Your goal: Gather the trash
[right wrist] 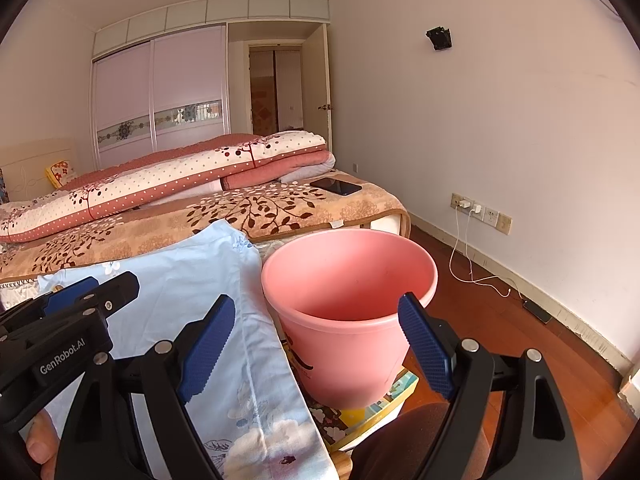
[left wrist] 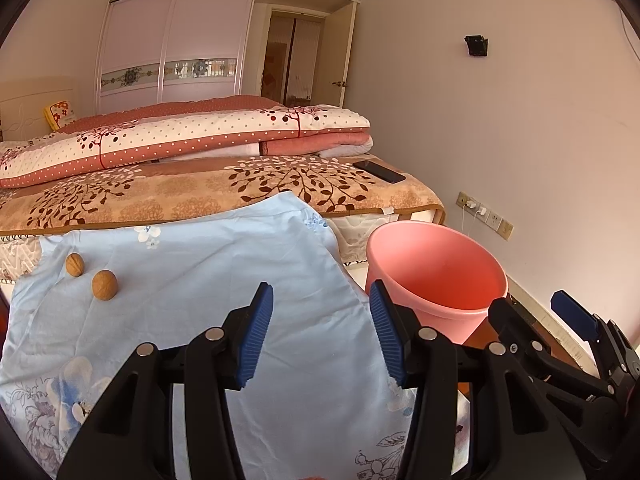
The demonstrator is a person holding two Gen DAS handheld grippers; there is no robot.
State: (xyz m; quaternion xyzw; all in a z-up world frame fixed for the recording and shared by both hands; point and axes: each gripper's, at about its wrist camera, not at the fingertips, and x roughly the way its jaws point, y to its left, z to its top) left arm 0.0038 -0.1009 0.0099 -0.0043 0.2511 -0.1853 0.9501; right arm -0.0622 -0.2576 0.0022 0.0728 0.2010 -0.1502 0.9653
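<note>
A: Any writing readable?

B: "GenRobot.AI" in white on the black body of the left gripper (right wrist: 86, 294), seen from the right wrist view. Dark marks low on the pink bucket (right wrist: 348, 312), too curved away to read.

A: And the tongs?

B: Left gripper (left wrist: 320, 320): blue pads wide apart, nothing between, hanging above the light blue floral cloth (left wrist: 200, 288). Right gripper (right wrist: 320, 340): also spread wide, empty, aimed at the near rim of the bucket.

A: Location of the trash?

B: Two walnuts (left wrist: 90, 274) on the far left part of the cloth, close together but not touching, well apart from both grippers. Hidden in the right wrist view.

A: Edges, free room?

B: Cloth's right edge just beside the bucket (left wrist: 436, 272); far edge running up against the bed (left wrist: 240, 192). Bucket standing on a colourful box (right wrist: 372, 408), mouth open, nothing visible inside. Bare cloth between left pads and walnuts. Open wooden floor (right wrist: 500, 320) to the right, with a white charger cable (right wrist: 472, 272) trailing along the wall. Dark phone (left wrist: 378, 171) near the bed's corner.
</note>
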